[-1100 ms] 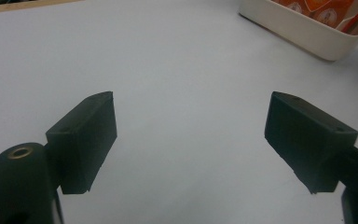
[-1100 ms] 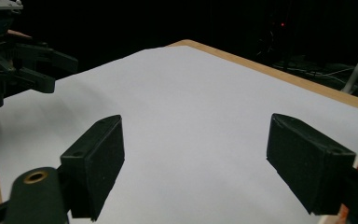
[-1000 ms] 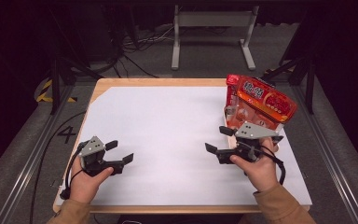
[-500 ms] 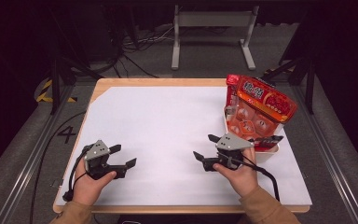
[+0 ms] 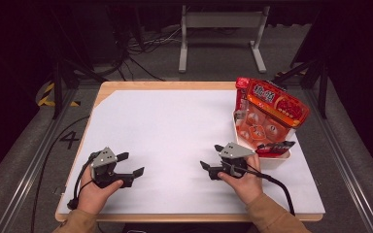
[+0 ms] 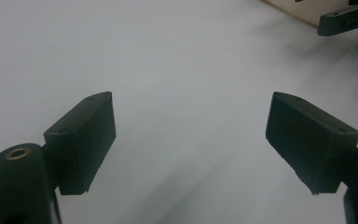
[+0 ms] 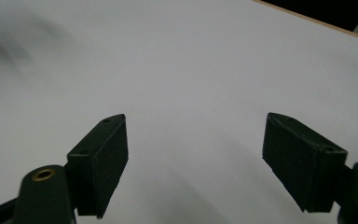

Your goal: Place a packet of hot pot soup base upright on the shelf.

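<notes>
Red snack package [image 5: 271,114] standing tilted at right rear of white table [image 5: 175,126], lower end in a white tray [image 5: 281,156]; a small dark red packet [image 5: 276,147] lying across tray front. Right gripper [image 5: 212,159] just left of tray, low over table, not touching it; jaws spread wide, nothing between, bare white surface ahead. Left gripper [image 5: 130,164] well apart at near left, jaws likewise released and empty. Cables trailing off toward near edge.
</notes>
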Motion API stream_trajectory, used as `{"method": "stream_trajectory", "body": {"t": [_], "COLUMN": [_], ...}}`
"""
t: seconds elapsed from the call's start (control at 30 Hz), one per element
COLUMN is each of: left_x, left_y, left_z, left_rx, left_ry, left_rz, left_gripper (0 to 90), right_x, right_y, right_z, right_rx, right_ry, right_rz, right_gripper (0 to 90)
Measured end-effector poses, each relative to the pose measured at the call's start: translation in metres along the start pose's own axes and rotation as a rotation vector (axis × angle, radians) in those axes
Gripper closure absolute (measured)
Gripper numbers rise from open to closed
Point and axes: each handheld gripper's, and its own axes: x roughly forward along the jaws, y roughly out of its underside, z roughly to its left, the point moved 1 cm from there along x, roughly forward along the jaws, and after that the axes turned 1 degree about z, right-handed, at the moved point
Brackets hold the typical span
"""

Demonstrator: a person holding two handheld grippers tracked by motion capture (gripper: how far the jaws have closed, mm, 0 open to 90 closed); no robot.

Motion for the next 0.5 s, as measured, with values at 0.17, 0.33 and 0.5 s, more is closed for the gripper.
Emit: {"method": "stream_trajectory", "body": {"t": [0.17, 0.33, 0.5], "left_x": [0.0019, 0.0029, 0.0029], "left_y": [0.0018, 0.003, 0.0038], "left_z": [0.0003, 0.0007, 0.0017], "left_rx": [-0.004, -0.013, -0.017], "left_ry": [0.004, 0.002, -0.002], "left_rz": [0.011, 0.02, 0.023], "left_gripper": [16.2, 16.0, 15.9], "right_x": [0.0044, 0.0075, 0.0076], "right_y": [0.0044, 0.0073, 0.0073], "right_z": [0.0005, 0.0013, 0.0006], "right_rx": [-0.005, -0.009, -0.011], "right_ry": [0.0, -0.003, 0.004], "right_rz": [0.014, 0.039, 0.035], "right_gripper": [22.9, 22.3, 22.3]}}
